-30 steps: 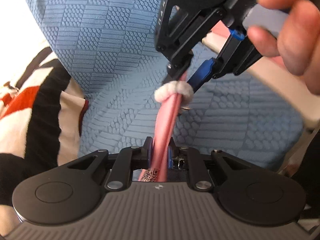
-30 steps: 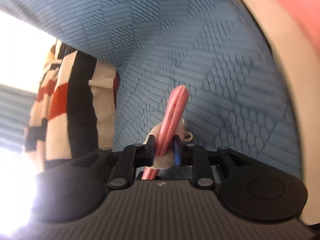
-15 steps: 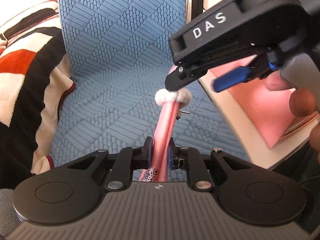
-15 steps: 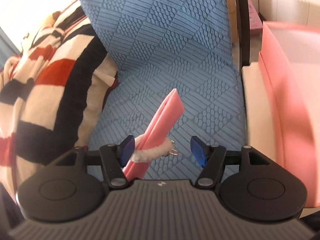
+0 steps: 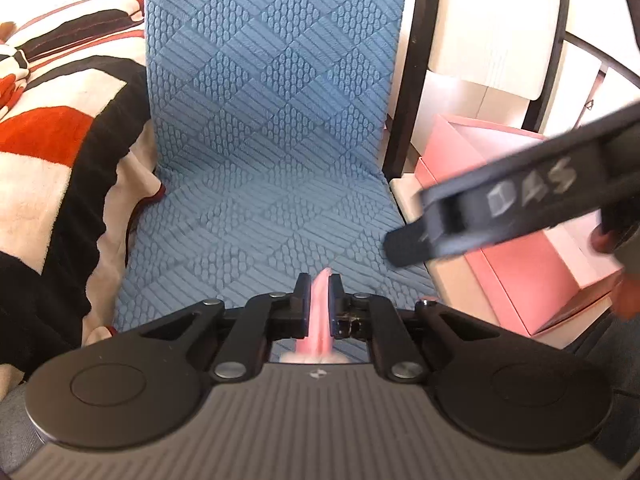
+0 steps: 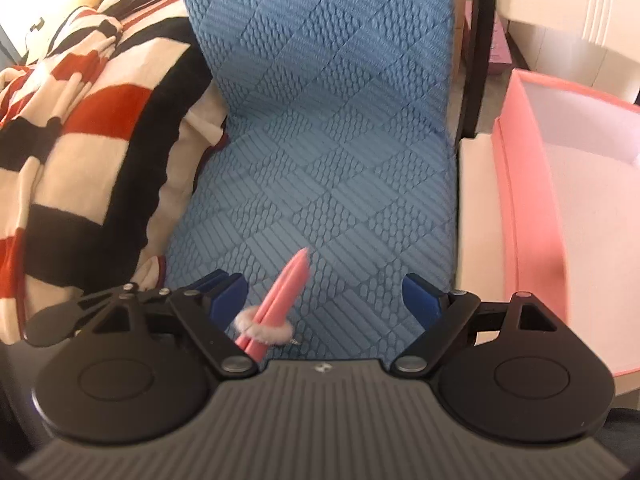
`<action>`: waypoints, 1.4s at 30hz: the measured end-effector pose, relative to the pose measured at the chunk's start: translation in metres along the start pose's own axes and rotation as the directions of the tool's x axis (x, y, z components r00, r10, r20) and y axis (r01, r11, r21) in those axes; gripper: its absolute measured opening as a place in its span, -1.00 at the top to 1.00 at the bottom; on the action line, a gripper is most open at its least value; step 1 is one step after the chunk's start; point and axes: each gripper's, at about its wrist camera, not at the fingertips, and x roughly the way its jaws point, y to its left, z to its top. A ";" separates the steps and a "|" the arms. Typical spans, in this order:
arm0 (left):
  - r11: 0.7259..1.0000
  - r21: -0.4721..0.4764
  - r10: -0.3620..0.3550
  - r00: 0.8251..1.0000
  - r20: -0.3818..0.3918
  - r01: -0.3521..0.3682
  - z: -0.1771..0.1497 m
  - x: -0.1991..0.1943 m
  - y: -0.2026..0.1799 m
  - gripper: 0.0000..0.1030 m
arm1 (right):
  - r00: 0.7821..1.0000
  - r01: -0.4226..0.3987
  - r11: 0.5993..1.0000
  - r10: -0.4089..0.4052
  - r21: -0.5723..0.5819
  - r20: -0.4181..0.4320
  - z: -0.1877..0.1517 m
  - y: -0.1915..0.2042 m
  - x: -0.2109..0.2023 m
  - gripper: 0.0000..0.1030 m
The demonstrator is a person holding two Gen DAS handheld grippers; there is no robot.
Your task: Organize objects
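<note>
The left tongs are clamped on a folded pink strip, some flat pink item doubled over on itself; I cannot tell just what it is. Its narrow edge stands up between the two blue-lined pads, and only a short tip pokes out past them. From the right-hand camera the same strip slants up toward the middle of that view, with a fluffy white ring wrapped round it low down and a small metal bit dangling just beside the ring.

The right tongs are spreading wider at this moment and press on nothing. The pink strip sits in the gap between the blue pads, closer to the left one and touching neither that I can see. In the left camera the right tongs show as a blurred black bar with white lettering, off to the right of and above the left tongs, with a fingertip of the person's hand just behind it.

Under and beyond both tongs lies a blue quilted cushion, its back rising ahead of them. To the left of the tongs a red, black and cream striped blanket is heaped against the cushion's edge. To the right, past a dark frame post, an open pink box sits on a pale surface, well apart from the strip.
</note>
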 end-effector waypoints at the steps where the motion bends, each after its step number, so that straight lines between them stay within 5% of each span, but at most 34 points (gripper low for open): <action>1: 1.000 -0.003 0.005 1.000 -0.003 -0.005 -0.001 0.002 0.002 0.79 | 1.000 0.014 1.000 -0.013 -0.006 0.020 0.002 -0.001 -0.004 -0.67; 12: 0.998 -0.056 0.009 0.995 -0.101 -0.015 -0.021 0.032 0.019 0.79 | 0.997 0.007 1.000 -0.009 0.024 0.078 0.017 -0.008 -0.009 -0.67; 24: 0.991 -0.100 0.063 0.976 -0.211 -0.086 -0.040 0.062 0.041 0.79 | 0.999 0.003 0.995 0.002 0.099 -0.042 -0.012 -0.030 0.042 -0.67; 36: 0.980 -0.163 0.075 0.969 -0.235 -0.116 -0.044 0.069 0.053 0.79 | 0.975 -0.201 0.978 0.206 0.063 -0.083 -0.057 -0.029 0.071 -0.66; 42: 0.973 -0.190 0.082 0.963 -0.256 -0.133 -0.048 0.075 0.059 0.79 | 0.949 -0.279 0.959 0.268 -0.049 -0.168 -0.084 -0.010 0.084 -0.45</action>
